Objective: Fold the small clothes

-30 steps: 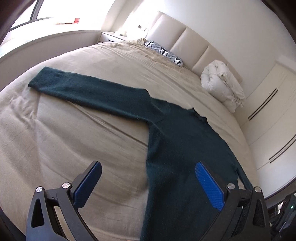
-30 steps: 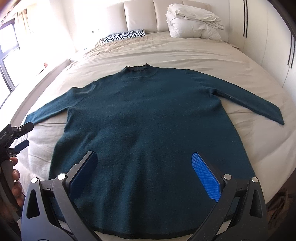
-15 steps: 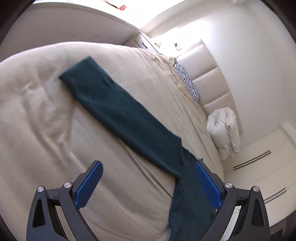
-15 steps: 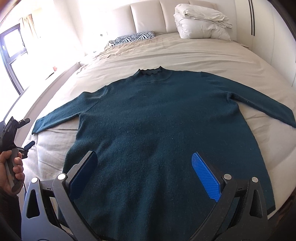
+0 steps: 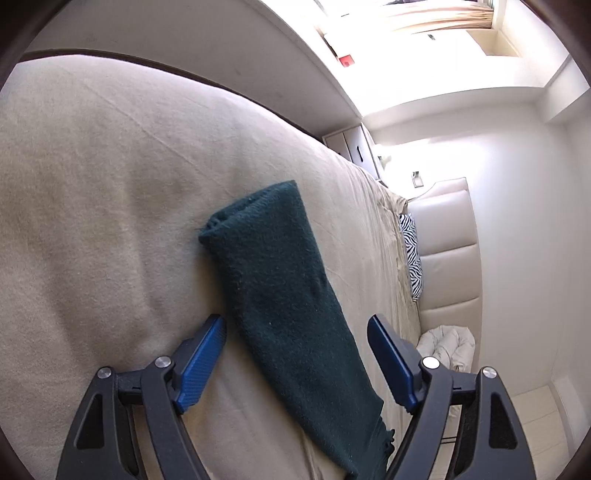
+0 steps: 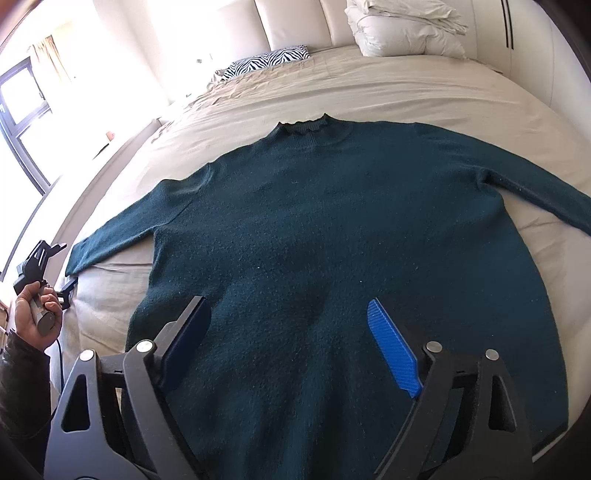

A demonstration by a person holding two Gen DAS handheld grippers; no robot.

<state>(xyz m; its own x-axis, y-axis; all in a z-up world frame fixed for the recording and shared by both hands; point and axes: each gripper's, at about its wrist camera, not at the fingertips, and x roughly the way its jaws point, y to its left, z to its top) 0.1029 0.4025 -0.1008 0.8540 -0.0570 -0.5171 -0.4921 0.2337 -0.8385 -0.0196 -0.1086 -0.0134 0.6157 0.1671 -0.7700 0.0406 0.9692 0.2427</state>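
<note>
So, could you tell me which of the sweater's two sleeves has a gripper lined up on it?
The sleeve on the window side: the left gripper, jaws closing, straddles it near the cuff without pressing yet. The other sleeve has no gripper near.

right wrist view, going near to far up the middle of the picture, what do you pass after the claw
right claw → dark green sweater body → its ruffled collar → bare beige bed sheet → zebra-print pillow → padded cream headboard
</note>
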